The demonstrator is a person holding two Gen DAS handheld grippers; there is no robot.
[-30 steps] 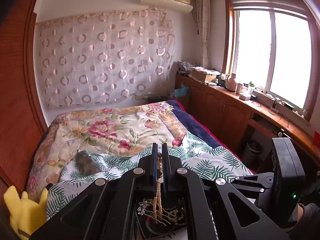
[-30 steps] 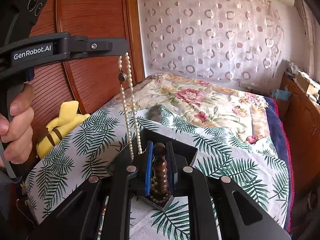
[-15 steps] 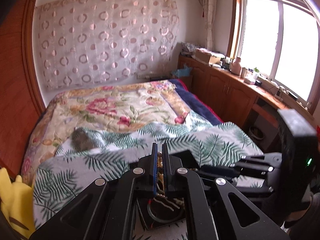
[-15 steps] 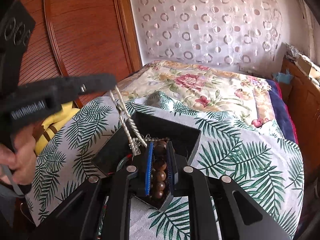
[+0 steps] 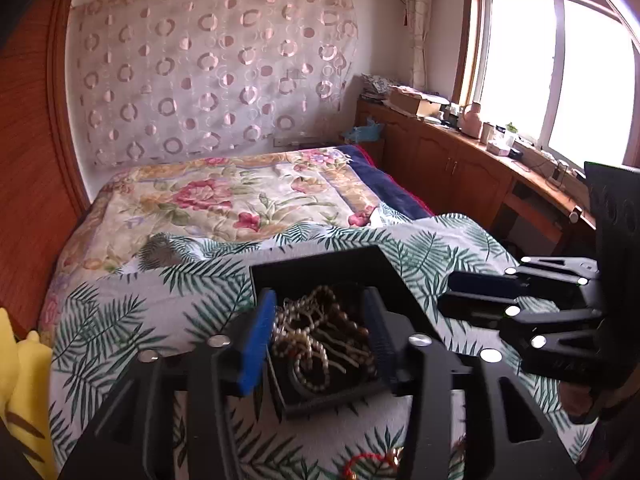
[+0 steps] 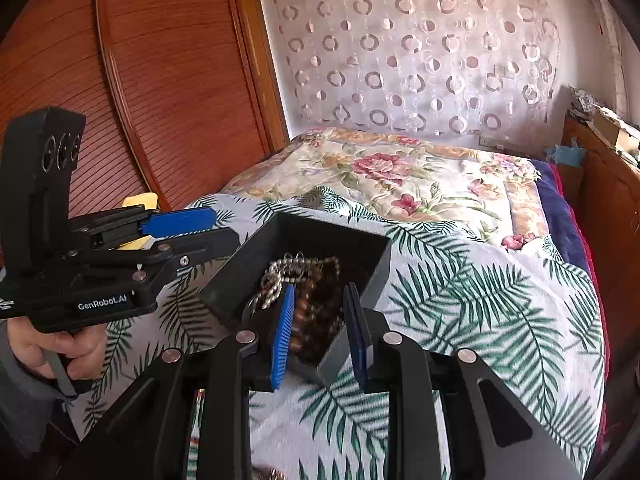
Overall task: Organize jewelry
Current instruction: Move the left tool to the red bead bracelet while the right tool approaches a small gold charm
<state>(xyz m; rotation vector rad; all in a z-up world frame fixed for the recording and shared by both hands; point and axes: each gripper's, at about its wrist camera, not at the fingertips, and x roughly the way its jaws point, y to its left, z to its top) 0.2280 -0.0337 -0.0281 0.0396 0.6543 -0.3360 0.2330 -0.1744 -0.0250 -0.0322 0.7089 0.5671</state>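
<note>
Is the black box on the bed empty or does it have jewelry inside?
Not empty. The black box holds a heap of jewelry: a pearl necklace and brown wooden beads lie tangled inside, below its rim.

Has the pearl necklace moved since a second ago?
Yes. The pearl necklace went down: it dangled from the left gripper above the black tray, and now lies heaped inside it, jaws opening.
</note>
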